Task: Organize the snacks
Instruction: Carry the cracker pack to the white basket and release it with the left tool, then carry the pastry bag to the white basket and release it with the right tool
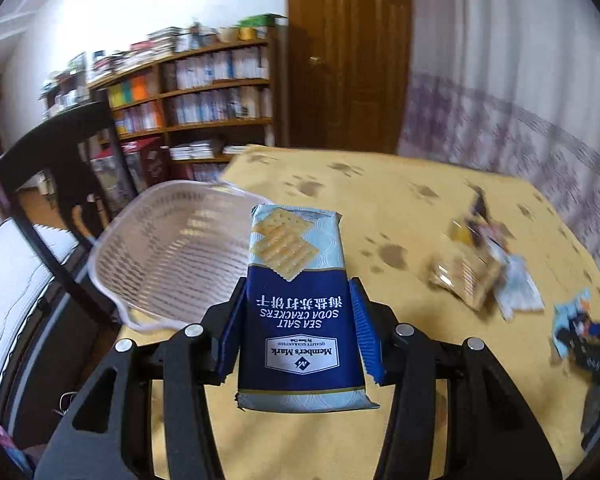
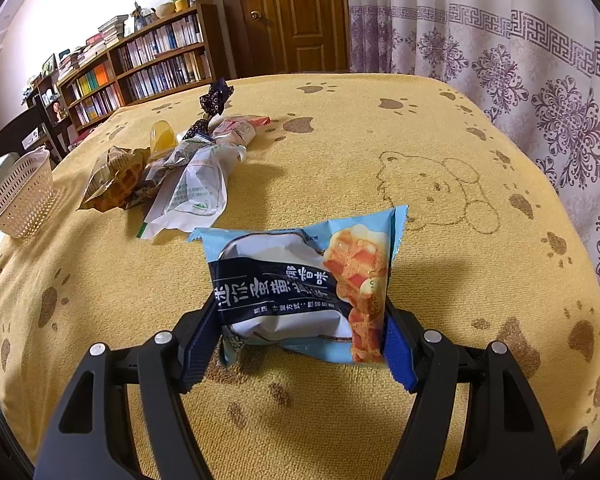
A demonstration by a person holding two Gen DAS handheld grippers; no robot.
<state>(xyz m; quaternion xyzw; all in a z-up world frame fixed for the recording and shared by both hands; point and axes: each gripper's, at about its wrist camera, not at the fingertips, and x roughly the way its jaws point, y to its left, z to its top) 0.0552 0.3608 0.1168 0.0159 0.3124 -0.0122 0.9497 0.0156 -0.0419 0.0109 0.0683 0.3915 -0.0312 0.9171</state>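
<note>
My left gripper [image 1: 296, 304] is shut on a blue sea salt soda cracker pack [image 1: 296, 280], held above the table with its far end over the rim of a white slotted basket [image 1: 168, 252]. My right gripper [image 2: 302, 312] is shut on a light blue waffle snack packet [image 2: 300, 280], lifted a little above the yellow cloth. The same basket [image 2: 22, 196] stands at the table's left edge in the right wrist view. A pile of loose snacks lies beyond: a waffle in clear wrap [image 2: 114, 182], a white packet [image 2: 196, 188] and a dark twisted wrapper [image 2: 214, 98].
A yellow paw-print tablecloth [image 2: 380, 160] covers the table. A dark chair [image 1: 60, 168] stands by the basket at the left edge. A bookshelf [image 2: 140, 64], a wooden door [image 2: 292, 16] and a patterned curtain [image 2: 520, 60] lie behind.
</note>
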